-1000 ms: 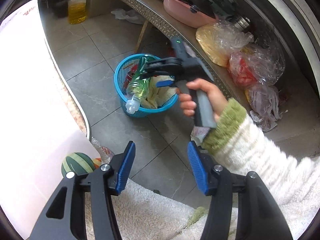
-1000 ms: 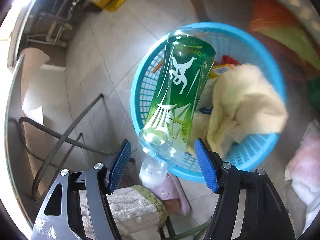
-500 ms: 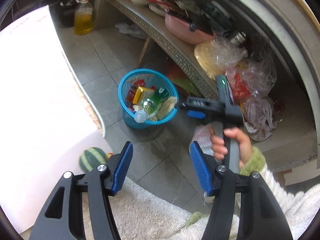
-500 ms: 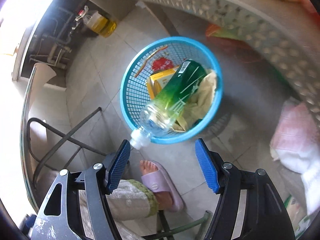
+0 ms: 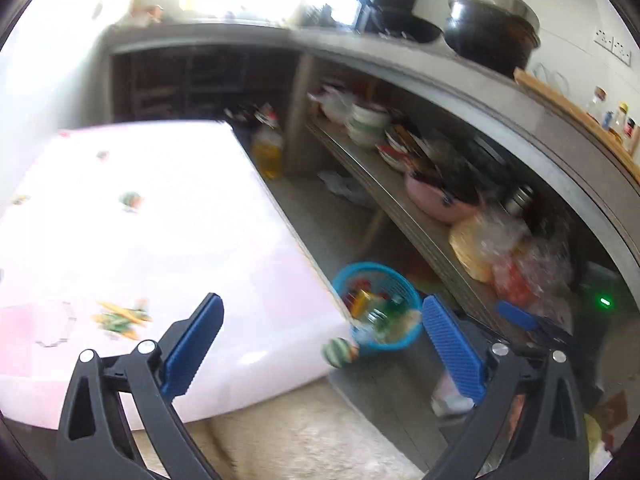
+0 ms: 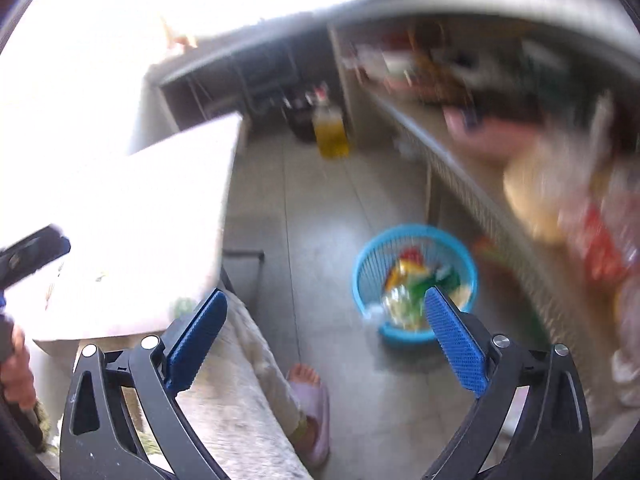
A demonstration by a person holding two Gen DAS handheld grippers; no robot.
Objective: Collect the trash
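The fingers of the right gripper (image 6: pixel 326 334) stand wide with nothing between them, having just been opening; the left gripper (image 5: pixel 322 344) likewise has just spread wide and holds nothing. The green plastic bottle (image 6: pixel 416 286) lies in the blue basket (image 6: pixel 368 264) on the tiled floor (image 6: pixel 320 208), among other trash, neck over the rim. The basket sits beside the low shelf (image 6: pixel 472 184), near a slippered foot (image 6: pixel 310 392).

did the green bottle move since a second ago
Yes. The green bottle was between the right gripper pads above the blue basket; now it lies inside it, cap end over the near rim. Those jaws have just been opening, nothing between them.
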